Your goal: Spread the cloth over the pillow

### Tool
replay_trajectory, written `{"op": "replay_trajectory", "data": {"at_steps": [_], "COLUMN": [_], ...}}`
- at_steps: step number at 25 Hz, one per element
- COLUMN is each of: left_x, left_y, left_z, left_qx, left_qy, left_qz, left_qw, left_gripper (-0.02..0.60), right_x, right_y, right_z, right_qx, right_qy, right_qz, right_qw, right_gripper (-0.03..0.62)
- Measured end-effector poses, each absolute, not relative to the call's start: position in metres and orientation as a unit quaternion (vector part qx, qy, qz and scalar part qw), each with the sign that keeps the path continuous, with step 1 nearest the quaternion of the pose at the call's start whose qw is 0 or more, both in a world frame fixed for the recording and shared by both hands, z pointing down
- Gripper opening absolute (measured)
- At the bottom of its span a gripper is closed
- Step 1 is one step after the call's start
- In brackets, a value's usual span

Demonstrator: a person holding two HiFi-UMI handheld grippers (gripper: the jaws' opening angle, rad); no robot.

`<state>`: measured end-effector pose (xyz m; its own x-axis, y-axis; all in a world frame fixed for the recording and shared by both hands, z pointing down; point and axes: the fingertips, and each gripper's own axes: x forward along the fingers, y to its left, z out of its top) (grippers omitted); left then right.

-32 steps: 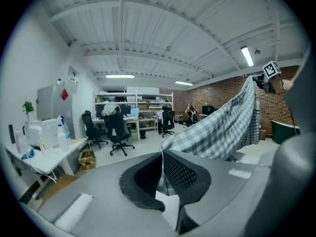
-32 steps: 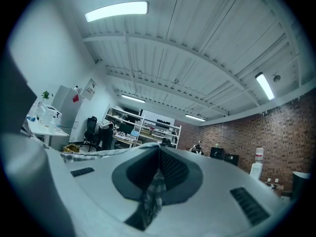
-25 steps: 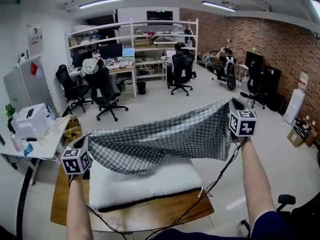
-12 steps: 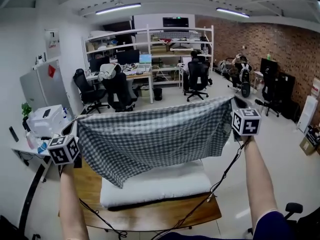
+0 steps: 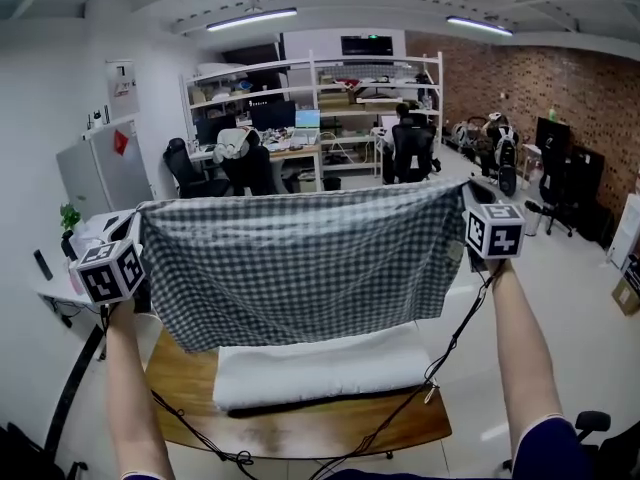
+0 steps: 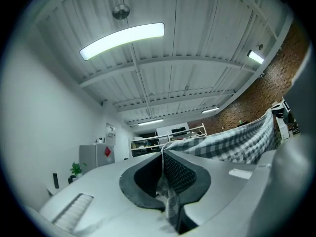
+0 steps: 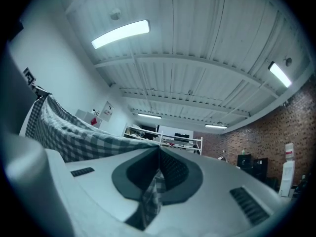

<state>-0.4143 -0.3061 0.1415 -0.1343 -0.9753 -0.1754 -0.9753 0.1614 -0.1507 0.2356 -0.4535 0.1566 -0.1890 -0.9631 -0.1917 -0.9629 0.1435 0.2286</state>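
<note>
grey left gripper [image 6: 163,157], right gripper [image 7: 159,154], white cubes [image 5: 110,271] with black markers, black cables [image 5: 458,331], navy sleeve [image 5: 548,448]

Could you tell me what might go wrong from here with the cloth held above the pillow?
The left gripper and right gripper each pinch only a corner of the grey checked cloth; a slip could drop that side.
Its lower edge hangs at the far side of the white pillow, so it may land off-centre.
Black cables over the wooden table could snag.

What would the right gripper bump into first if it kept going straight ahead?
Nothing close, probably: the right gripper, shut on the checked cloth, points across open room toward far-off shelves.
</note>
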Motion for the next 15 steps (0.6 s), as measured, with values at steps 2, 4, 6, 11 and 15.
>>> {"op": "replay_trajectory", "data": {"at_steps": [2,4,6,11,15], "left_x": [-0.417,-0.419,-0.42,-0.419,-0.422], "left_y": [-0.303,-0.301,-0.302,-0.309,-0.317], "left_z": [0.133,0.128,0.128,0.133,0.129], "left_qx": [-0.641,-0.635,-0.633,-0.627,-0.613], "left_qy": [0.757,0.761,0.763,0.768,0.779], "left_qz": [-0.006,-0.016,-0.023,-0.034,-0.048], "left_qw": [0.124,0.13,0.13,0.125,0.119], "left_gripper": [0.012,0.012,0.012,0.012,0.012], "right_x": [0.233,0.231,0.23,0.229,0.227], "right_y": [-0.454,-0.455,-0.457,-0.468,-0.48], "right_z": [0.152,0.148,0.146,0.148,0.147], "right_qx": [0.633,0.631,0.629,0.621,0.613], "right_qy": [-0.758,-0.76,-0.762,-0.769,-0.778], "right_qz": [-0.154,-0.155,-0.154,-0.148,-0.142], "right_qw": [0.002,0.003,0.003,0.006,0.004], "right_gripper": [0.023,0.023,0.023,0.023,0.023]}}
